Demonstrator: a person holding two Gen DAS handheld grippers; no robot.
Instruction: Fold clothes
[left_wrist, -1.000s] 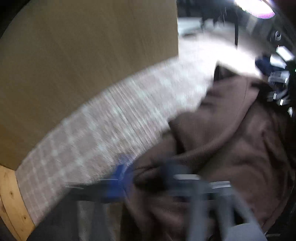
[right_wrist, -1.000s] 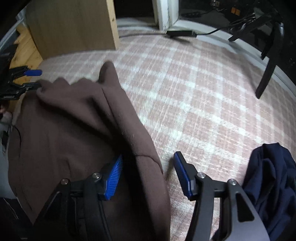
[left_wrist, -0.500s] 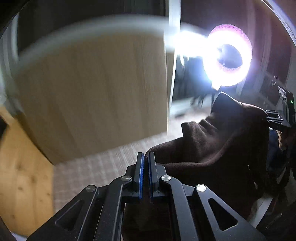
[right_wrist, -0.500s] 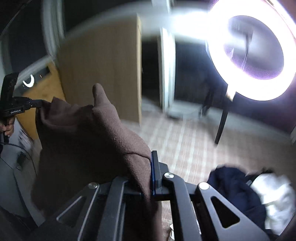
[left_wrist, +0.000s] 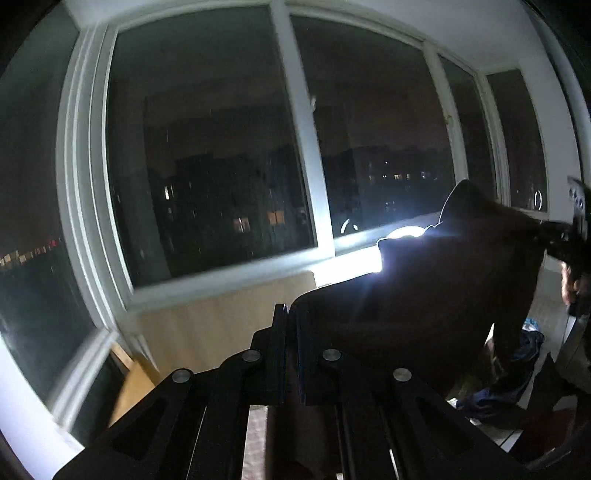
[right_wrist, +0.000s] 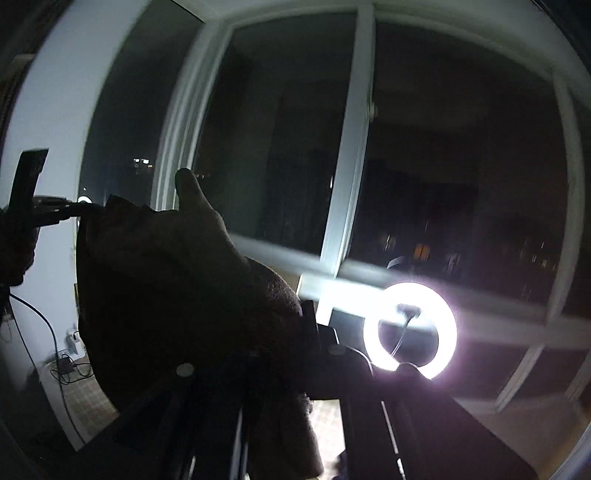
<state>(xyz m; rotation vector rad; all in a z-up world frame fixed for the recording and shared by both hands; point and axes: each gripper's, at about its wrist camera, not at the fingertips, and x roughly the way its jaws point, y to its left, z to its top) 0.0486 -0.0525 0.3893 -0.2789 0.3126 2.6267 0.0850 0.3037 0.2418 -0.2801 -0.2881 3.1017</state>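
Left gripper (left_wrist: 291, 321) and right gripper (right_wrist: 314, 317), both clamped, near level.

Both grippers are now lifting the brown garment (left_wrist: 443, 295) off the checked rug and holding it up in front of a dark window (left_wrist: 221, 166), where 1 second ago it was lying on the floor. The right gripper (right_wrist: 312, 321), whose jaws were standing apart around the garment's edge, is now clamping that edge. The left gripper (left_wrist: 288, 332) is pinching another edge, in sharp view instead of blurred. The garment is now hanging stretched between them. The ring light (right_wrist: 410, 326), earlier high in the right wrist view, is now sitting low. The wooden cabinet (left_wrist: 221, 332) is dropping toward the bottom of the left wrist view.
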